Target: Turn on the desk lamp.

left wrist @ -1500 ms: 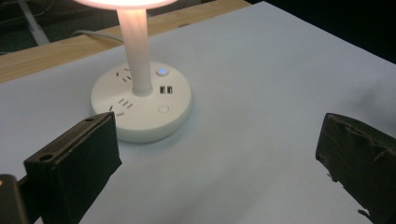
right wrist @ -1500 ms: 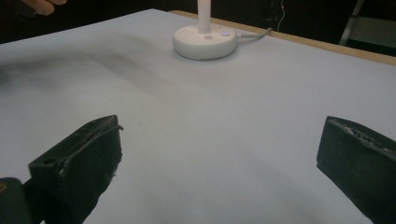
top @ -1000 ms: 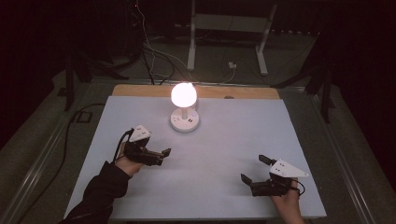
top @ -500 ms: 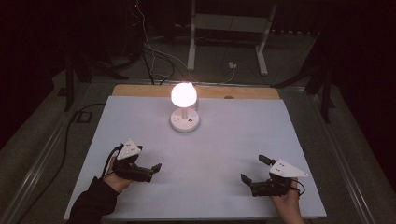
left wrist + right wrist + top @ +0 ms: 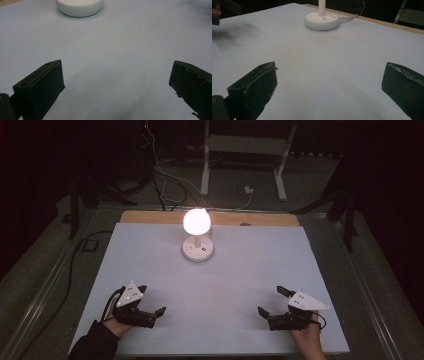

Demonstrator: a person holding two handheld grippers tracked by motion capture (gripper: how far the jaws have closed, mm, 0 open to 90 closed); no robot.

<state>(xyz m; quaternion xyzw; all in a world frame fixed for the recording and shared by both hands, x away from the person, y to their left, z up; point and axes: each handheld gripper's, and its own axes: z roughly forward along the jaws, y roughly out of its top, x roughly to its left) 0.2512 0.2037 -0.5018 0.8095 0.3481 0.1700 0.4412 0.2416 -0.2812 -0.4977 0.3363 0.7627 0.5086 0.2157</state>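
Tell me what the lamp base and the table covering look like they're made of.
Lamp base: probably moulded plastic, smooth white with a slight sheen and rounded edges. Table covering: a matte pale blue-grey sheet, perhaps foam or board; no glare beneath the lit lamp. A wood-like strip shows along its far edge.

Dim room; the glowing lamp [image 5: 196, 221] lights the table [image 5: 250, 265], its bulb glaring white.

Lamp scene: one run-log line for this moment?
lamp: lit, far centre of table | left gripper: open, empty, near edge | right gripper: open, empty, near edge
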